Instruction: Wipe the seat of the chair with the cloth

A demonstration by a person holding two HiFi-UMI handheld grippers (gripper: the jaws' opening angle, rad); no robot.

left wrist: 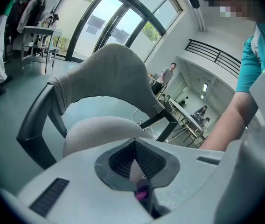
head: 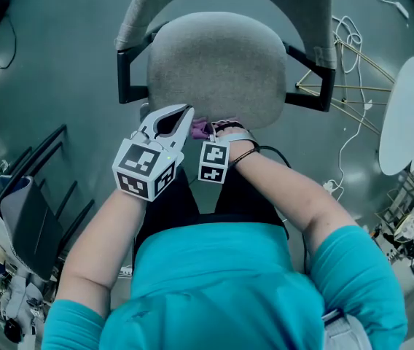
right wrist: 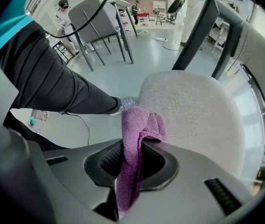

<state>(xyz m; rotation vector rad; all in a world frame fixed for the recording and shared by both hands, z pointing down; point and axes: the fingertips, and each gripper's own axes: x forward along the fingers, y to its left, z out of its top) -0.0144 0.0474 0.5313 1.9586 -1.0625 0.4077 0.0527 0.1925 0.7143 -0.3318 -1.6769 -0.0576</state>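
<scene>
The chair's grey fabric seat [head: 218, 68] lies just ahead of me, its backrest [left wrist: 109, 73] rising behind it. My right gripper [head: 219, 130] hovers at the seat's front edge, shut on a purple cloth [right wrist: 135, 125]. The cloth bunches above the jaw tips and hangs down between them, over the seat [right wrist: 193, 106]. My left gripper [head: 180, 117] sits close on the left of the right one, also at the front edge. Its jaw tips meet with nothing gripped [left wrist: 135, 143]. A bit of the purple cloth [left wrist: 142, 192] shows behind the jaws.
Black armrests [head: 130, 75] [head: 316, 86] flank the seat. A white round table [head: 407, 115] and loose cables [head: 349, 39] are at the right; a dark chair [head: 39, 203] stands at the left. My dark trouser leg [right wrist: 53, 87] is near the seat's front.
</scene>
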